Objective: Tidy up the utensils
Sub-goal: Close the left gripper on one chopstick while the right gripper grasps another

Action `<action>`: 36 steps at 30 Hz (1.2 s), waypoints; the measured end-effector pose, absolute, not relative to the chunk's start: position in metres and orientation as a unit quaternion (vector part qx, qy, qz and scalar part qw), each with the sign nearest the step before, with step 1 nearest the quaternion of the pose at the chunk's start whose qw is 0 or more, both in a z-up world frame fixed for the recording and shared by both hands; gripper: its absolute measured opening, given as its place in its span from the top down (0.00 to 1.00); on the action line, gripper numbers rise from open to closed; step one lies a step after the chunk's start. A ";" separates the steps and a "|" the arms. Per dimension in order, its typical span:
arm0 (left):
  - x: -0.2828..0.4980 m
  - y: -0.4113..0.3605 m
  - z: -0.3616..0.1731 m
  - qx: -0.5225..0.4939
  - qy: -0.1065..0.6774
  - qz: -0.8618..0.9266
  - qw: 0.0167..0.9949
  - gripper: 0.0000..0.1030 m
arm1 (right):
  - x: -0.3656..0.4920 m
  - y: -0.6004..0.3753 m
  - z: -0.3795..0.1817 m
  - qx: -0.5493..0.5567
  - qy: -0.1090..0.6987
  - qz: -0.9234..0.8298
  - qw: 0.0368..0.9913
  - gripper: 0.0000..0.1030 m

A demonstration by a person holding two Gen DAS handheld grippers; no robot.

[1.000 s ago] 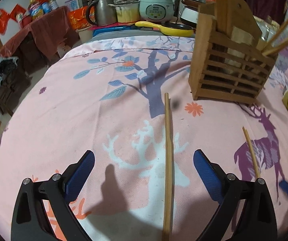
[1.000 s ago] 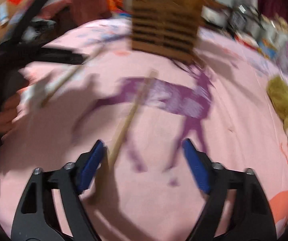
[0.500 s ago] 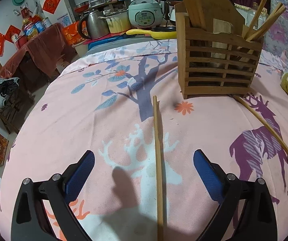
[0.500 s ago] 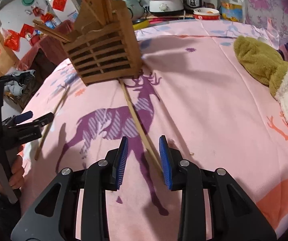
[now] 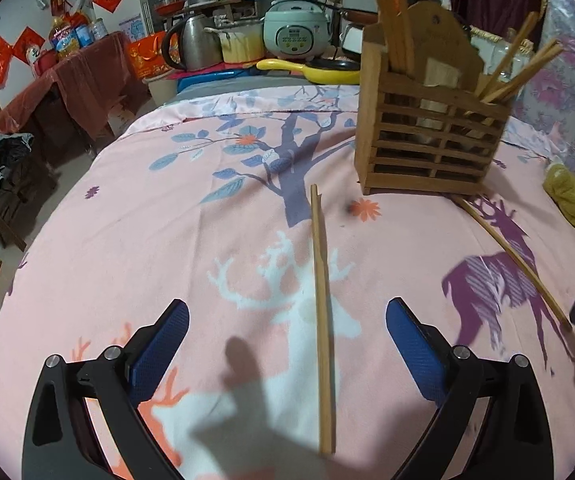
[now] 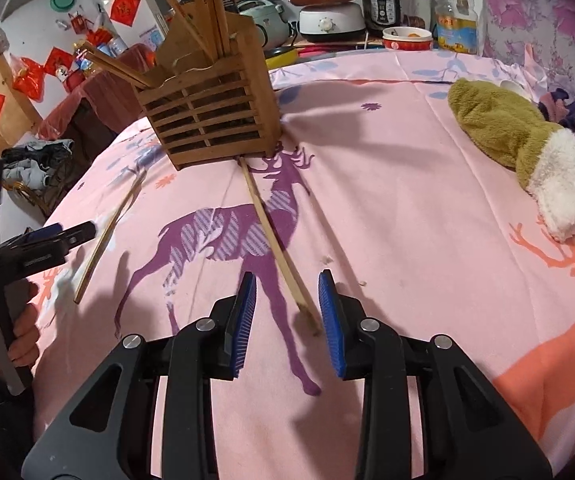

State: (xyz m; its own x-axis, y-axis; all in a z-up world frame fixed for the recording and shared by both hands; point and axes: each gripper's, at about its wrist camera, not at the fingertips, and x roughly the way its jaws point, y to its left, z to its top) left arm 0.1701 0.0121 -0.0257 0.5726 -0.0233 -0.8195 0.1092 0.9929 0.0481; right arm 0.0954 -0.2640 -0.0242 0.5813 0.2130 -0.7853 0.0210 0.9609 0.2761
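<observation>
Each wrist camera looks steeply down and forward along its own fingers, close above the pink deer-print cloth (image 5: 135, 216), and both views share the wooden utensil holder (image 6: 211, 116) ahead and two loose chopsticks.

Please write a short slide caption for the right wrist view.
Right gripper, jaws opening, straddles a chopstick lying on the pink cloth before the wooden holder.

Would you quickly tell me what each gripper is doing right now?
Left gripper: open, holding nothing, a chopstick between its jaws.
Right gripper: jaws opening around the other chopstick, no grip.
</observation>
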 end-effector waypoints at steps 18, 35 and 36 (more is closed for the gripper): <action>0.137 0.026 -0.026 0.034 0.467 -0.056 0.882 0.06 | 0.091 -0.274 -0.046 0.151 0.470 0.069 0.867 0.61; 0.122 0.010 -0.041 0.047 0.497 -0.113 0.859 0.40 | 0.091 -0.259 -0.044 0.133 0.470 0.131 0.862 0.23; 0.118 0.008 -0.043 0.048 0.502 -0.122 0.855 0.44 | 0.091 -0.258 -0.044 0.130 0.471 0.130 0.863 0.23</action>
